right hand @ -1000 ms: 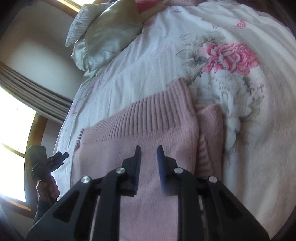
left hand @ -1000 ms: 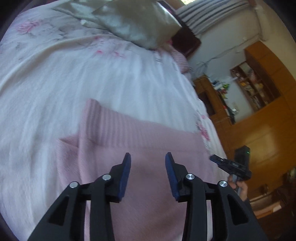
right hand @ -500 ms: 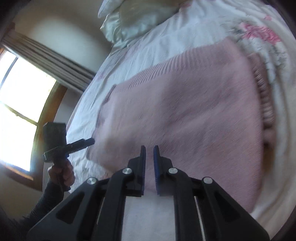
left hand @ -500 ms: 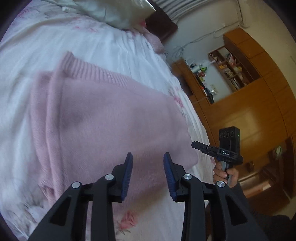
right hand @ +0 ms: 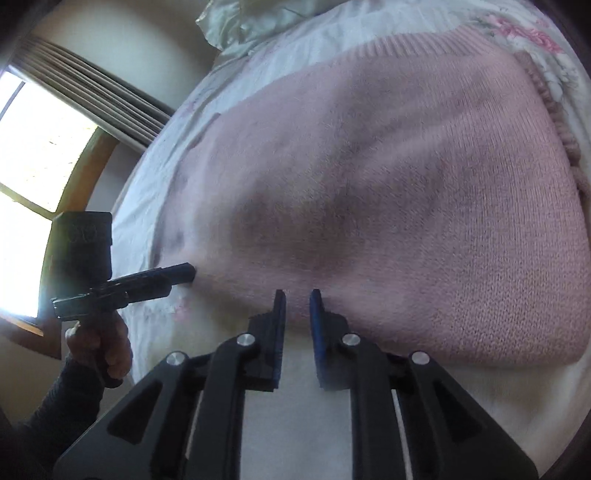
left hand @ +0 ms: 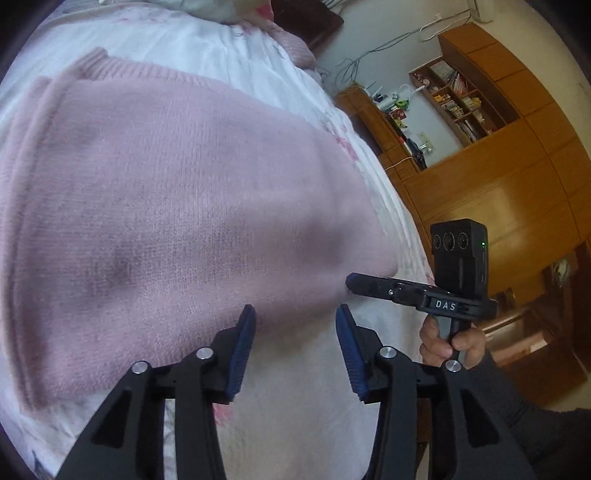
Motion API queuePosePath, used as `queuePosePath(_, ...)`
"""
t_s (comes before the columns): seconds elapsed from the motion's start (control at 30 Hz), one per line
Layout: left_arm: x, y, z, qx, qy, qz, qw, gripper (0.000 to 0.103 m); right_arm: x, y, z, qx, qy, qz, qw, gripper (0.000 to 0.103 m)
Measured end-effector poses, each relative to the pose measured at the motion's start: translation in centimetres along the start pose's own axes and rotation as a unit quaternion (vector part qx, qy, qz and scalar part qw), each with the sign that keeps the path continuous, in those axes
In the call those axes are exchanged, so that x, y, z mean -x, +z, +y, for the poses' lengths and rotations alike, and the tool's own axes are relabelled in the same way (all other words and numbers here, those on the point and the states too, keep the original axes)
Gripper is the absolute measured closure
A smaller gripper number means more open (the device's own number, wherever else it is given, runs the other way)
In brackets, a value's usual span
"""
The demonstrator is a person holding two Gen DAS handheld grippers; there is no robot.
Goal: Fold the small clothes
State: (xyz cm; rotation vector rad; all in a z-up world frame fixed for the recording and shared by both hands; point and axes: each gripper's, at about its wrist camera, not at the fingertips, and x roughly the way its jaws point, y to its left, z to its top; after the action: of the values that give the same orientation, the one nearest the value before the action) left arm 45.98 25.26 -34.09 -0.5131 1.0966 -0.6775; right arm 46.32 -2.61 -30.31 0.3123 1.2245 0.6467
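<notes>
Across the floral bedspread (left hand: 295, 424) a pink knitted sweater (left hand: 166, 221) lies flat, its ribbed hem at the far side towards the pillow (right hand: 258, 18) and its near edge running crosswise just ahead of both tools.

Furthest left, near the window (right hand: 33, 147), the left gripper (left hand: 295, 332) reaches in level with the sweater's near left corner; seen from the right wrist camera its tip sits right at that corner, though whether it touches the knit cannot be told. Its blue-padded jaws stand well apart with nothing between them, the near edge of the sweater lying just under and beyond the pads.

Moving right, the right gripper (right hand: 297, 310) points at the same near edge closer to the middle. Its jaws are drawn in to a narrow slot, not fully closed, and empty; the fabric edge appears just past the tips. From the left wrist view its tip lies close against the sweater's near right corner. Beyond it stands a wooden wardrobe (left hand: 498, 184) with bookshelves.

The relation that counts is that the near edge lies crosswise to both tools, one gripper by each end of it, and the sweater's long axis runs away from them towards the pillow. A likely next move is to pinch that edge at both ends and carry it forward over the body.

The knit is soft, fuzzy and thick, with a finely ribbed band at the hem and a bulkier folded roll along the right side. It should drape and sag when lifted.
</notes>
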Motion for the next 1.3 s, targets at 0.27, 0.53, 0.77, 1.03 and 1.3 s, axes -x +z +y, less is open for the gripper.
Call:
queuePosePath(0.27,2.5,-0.7,4.1,0.041,-0.010,-0.004,0.9991,0.073,4.9,-1.1,-8.3,-0.054,-0.004,-0.044,0.998,0.103)
queuePosePath(0.53,12.9,-1.8,8.0,0.087,0.033,-0.063,0.9936,0.053,10.9,-2.5,-10.4,-0.066,-0.154,-0.098,0.981,0.090)
queuePosePath(0.77,17.4,0.0,11.9,0.165,0.043,-0.061,0.9835,0.031,9.7,-5.5,2.9,0.087,-0.216,-0.070,0.970,0.051)
queuePosePath(1.03,14.6,3.2,14.7,0.193,0.027,-0.058,0.9792,0.030,2.6,-7.8,16.4,0.250,-0.245,-0.055,0.935,0.044)
queuePosePath(1.3,11.8,6.2,16.5,0.177,-0.029,-0.050,0.9825,0.030,-3.7,-6.7,19.4,0.304,-0.241,-0.047,0.921,0.044)
